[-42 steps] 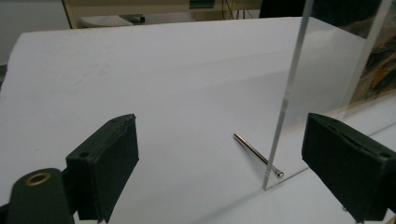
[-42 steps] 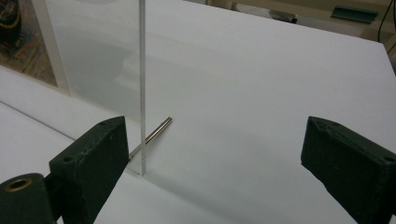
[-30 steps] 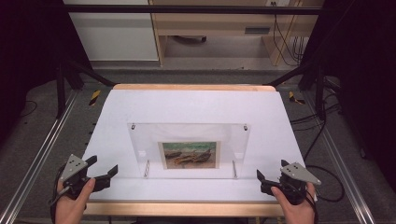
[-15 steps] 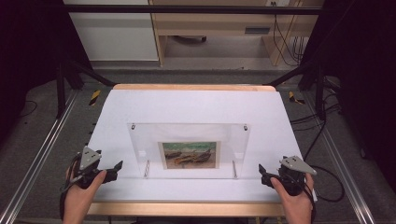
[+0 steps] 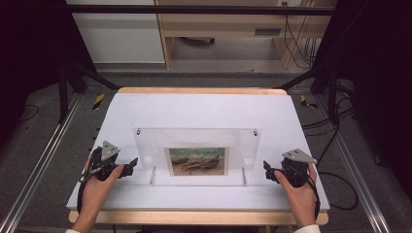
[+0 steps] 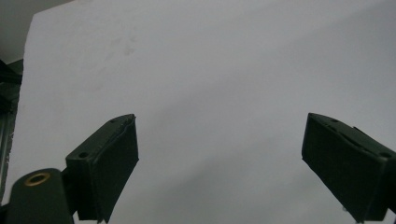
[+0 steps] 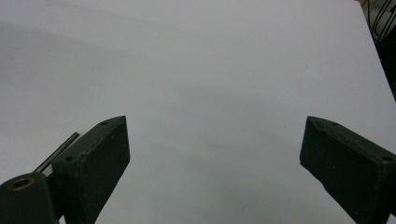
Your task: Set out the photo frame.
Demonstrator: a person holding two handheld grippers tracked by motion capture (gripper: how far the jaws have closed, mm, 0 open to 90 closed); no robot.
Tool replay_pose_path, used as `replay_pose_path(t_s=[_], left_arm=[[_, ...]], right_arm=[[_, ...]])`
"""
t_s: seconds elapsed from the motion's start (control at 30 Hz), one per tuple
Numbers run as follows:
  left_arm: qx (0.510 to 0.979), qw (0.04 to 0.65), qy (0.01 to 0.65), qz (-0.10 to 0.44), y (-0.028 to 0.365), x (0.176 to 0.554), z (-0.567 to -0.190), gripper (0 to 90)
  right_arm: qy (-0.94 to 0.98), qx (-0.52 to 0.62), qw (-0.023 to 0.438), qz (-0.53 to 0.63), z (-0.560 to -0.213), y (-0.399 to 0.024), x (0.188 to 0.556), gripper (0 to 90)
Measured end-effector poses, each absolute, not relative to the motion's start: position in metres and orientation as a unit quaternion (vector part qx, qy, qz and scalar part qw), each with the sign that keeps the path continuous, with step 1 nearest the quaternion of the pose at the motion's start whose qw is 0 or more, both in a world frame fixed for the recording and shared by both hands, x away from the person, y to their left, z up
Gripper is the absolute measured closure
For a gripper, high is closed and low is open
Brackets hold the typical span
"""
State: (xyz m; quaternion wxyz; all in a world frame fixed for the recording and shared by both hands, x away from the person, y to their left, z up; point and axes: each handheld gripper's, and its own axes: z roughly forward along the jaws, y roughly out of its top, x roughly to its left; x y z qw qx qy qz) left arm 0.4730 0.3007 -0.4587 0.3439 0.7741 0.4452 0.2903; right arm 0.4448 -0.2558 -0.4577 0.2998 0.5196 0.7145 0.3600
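A clear acrylic picture frame [image 5: 194, 138] lies flat in the middle of the white table [image 5: 194, 109]. It holds a small painting of boats [image 5: 197, 160]. Two metal standoff pins [image 5: 153, 175] stick out at its near edge. My left gripper [image 5: 131, 165] rests on the table just left of the frame's near left corner, pointing right. In the left gripper view it [image 6: 222, 120] is open with bare table between the jaws. My right gripper [image 5: 266, 170] sits just right of the near right corner, pointing left. Seen in the right gripper view, it [image 7: 215, 122] is open and holds nothing.
A thin metal pin [image 7: 58, 151] shows beside the left jaw in the right gripper view. Black frame legs [image 5: 73, 77] and metal rails [image 5: 43, 160] flank the table. Cables [image 5: 340, 145] trail on the floor at the right. A wooden desk [image 5: 218, 29] stands beyond.
Both hands have moved forward and inward from the table's near corners toward the frame's near corners. The left moved farther. The frame has not moved.
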Motion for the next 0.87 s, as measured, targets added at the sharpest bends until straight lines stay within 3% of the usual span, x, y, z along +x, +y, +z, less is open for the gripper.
replay_pose_path(t_s=[0.53, 0.87], left_arm=[[0.767, 0.347, 0.474, 0.258, 0.302, 0.505, -0.469, 9.9], [0.758, 0.357, 0.494, 0.234, 0.299, 0.499, -0.470, 7.1]], right_arm=[[0.716, 0.545, 0.249, 0.357, -0.467, -0.255, 0.486, 11.8], [0.712, 0.563, 0.238, 0.347, -0.469, -0.256, 0.486, 11.6]])
